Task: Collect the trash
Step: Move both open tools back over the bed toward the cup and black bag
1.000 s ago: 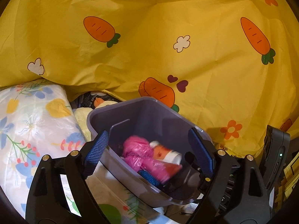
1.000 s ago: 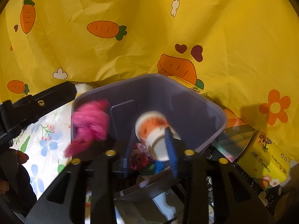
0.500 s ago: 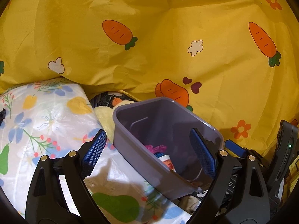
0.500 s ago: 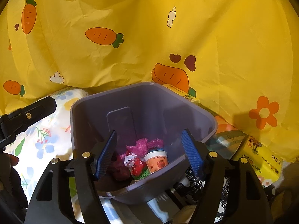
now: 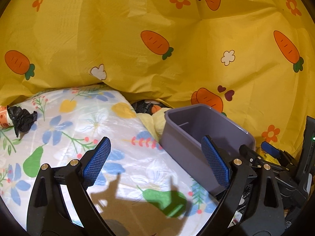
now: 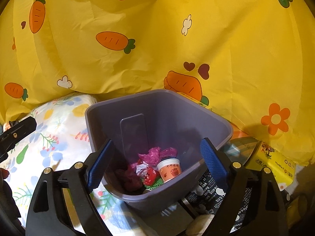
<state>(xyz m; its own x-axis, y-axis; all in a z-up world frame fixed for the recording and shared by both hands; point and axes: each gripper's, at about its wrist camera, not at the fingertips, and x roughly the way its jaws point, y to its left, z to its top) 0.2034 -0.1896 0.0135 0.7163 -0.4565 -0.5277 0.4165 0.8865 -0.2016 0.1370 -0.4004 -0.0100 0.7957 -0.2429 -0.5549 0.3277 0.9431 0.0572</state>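
A grey-purple bin (image 6: 157, 106) stands at the edge of a floral-covered surface (image 5: 82, 125). In it lie a pink plastic bag (image 6: 157, 153), a white and orange cup (image 6: 170, 169), red wrappers and a green piece. My right gripper (image 6: 155, 163) is open and empty, above the bin's near rim. My left gripper (image 5: 155, 161) is open and empty over the floral cover, left of the bin (image 5: 206, 122). A crumpled black bag (image 5: 22, 118) lies at the far left beside an orange and white cup (image 5: 3, 116).
A yellow carrot-print cloth (image 5: 157, 29) hangs behind everything. A yellow box (image 6: 273, 161) and black printed packaging (image 6: 212, 192) lie right of the bin. The other gripper's black arm (image 6: 15, 131) shows at the left of the right wrist view.
The pink bag and the cup have dropped from the grippers into the bin. Both grippers have opened and pulled back; the left one has swung left over the floral cover.
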